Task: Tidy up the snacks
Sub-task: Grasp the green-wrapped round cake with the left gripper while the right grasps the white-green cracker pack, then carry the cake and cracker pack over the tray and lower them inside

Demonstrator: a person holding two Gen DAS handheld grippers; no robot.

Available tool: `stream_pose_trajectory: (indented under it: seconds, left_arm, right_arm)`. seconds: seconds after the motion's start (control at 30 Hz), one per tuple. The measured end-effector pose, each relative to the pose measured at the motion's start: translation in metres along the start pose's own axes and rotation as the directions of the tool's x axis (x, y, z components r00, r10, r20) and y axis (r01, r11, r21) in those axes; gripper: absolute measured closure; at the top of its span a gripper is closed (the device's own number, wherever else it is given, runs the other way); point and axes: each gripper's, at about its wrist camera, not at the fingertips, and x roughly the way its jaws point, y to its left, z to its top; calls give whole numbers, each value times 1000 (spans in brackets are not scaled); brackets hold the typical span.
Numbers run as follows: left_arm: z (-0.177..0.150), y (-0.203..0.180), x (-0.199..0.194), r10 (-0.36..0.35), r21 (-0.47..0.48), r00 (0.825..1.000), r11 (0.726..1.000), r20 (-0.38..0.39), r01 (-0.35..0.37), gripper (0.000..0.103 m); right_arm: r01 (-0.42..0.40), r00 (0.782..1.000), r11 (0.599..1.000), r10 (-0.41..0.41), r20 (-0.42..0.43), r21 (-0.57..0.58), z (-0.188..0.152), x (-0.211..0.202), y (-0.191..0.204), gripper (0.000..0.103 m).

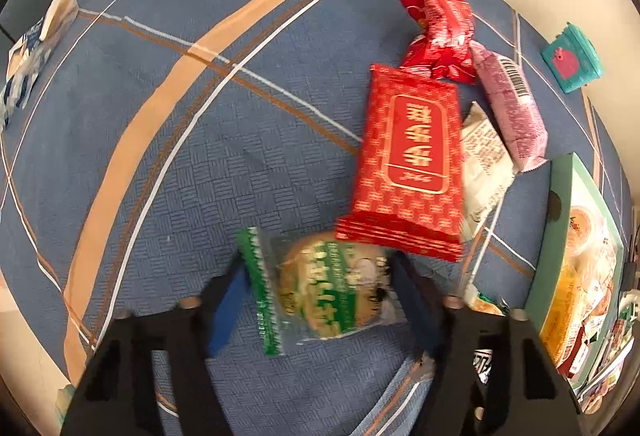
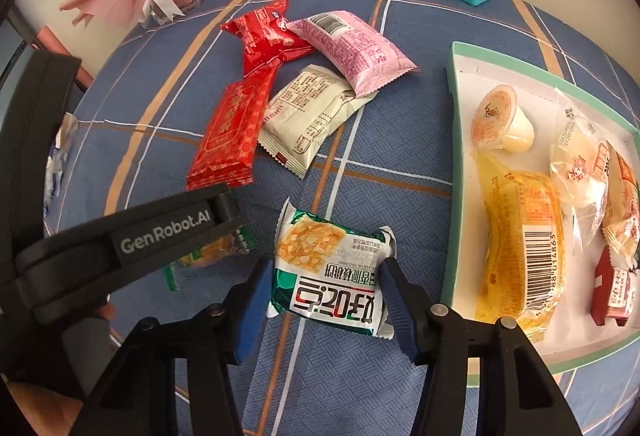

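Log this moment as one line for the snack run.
left gripper: jaws on green-edged pastry packet | right gripper: jaws on green biscuit packet | tray: partly filled

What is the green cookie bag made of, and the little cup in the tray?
The green cookie bag looks like shiny plastic film: it glints, crinkles and has crimped ends. The little cup looks like cloudy, stiff plastic with a printed orange peel-off lid, probably foil or film. The tray looks like matte cardboard, though I can't be sure.
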Motion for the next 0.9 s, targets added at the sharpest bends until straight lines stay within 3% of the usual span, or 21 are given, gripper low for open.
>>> stream_pose_trajectory:
  seconds: [0.2, 0.47, 0.9]
  left_arm:
    - [-1, -4, -1, -7, 8, 1000, 1000, 2, 7, 46]
    - [0, -5, -8, -17, 10, 1000, 1000, 10, 17, 47]
    - [1, -5, -56, -58, 19, 990, 998, 127, 56, 48]
  right_arm:
    - [10, 1000, 1000, -10, 15, -21, -1, 2, -1, 46]
    - [1, 999, 999, 0, 41, -32, 1, -5, 4, 51]
    - [-19, 990, 999, 23, 140, -31, -3, -50, -1, 51]
